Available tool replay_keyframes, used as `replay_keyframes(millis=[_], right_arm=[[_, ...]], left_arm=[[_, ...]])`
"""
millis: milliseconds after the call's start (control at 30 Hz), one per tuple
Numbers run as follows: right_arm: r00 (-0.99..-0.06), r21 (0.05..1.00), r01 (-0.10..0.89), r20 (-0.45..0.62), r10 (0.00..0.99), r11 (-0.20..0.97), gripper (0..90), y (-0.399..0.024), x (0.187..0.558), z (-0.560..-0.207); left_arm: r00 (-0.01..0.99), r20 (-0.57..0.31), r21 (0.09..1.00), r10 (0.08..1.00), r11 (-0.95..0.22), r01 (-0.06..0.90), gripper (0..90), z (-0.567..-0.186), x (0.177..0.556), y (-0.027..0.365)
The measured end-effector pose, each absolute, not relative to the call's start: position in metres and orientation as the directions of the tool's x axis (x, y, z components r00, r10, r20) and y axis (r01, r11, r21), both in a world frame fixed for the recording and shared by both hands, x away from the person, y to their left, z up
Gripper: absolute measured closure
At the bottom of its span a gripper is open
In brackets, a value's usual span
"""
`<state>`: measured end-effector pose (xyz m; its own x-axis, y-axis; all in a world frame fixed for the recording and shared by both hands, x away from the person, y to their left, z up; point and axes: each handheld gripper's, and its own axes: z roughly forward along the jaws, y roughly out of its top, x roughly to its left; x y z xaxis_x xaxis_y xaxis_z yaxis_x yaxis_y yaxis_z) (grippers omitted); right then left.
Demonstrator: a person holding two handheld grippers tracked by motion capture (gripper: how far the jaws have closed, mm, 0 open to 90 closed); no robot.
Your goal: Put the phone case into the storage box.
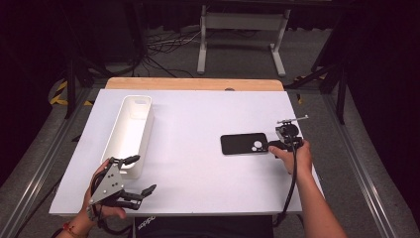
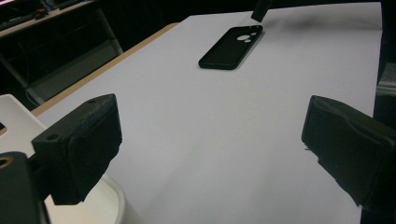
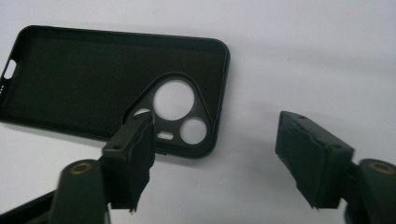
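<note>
White table [image 1: 198, 163] is carrying a black phone case [image 1: 243, 144] at 3 o'clock. Right gripper [image 3: 215, 154] is straddling its camera-cutout end, jaws released, nothing pinched; centre the rim before clamping. Left gripper [image 1: 138, 174] is idling unclenched at 7 o'clock beside the white bin [image 1: 130, 134].
</note>
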<state>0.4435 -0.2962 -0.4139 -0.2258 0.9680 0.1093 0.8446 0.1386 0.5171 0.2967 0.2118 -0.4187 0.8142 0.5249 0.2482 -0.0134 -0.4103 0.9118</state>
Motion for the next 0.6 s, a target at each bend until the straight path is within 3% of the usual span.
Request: replay_keyframes(millis=[333,500,600], right_arm=[[-0.183,0.507,0.856,0.119,0.976,0.099,46.4,-0.298,0.456,-0.428],[-0.192,0.508,0.852,0.075,0.979,0.128,50.3,-0.295,0.456,-0.428],[-0.213,0.508,0.844,0.022,0.977,0.172,59.3,-0.291,0.454,-0.429]], left_arm=[[0.814,0.247,0.91,0.526,-0.416,-0.007,5.9,-0.419,0.297,0.212],[0.816,0.245,0.908,0.523,-0.418,-0.004,5.9,-0.42,0.297,0.211],[0.817,0.248,0.906,0.521,-0.423,-0.005,5.9,-0.42,0.297,0.211]])
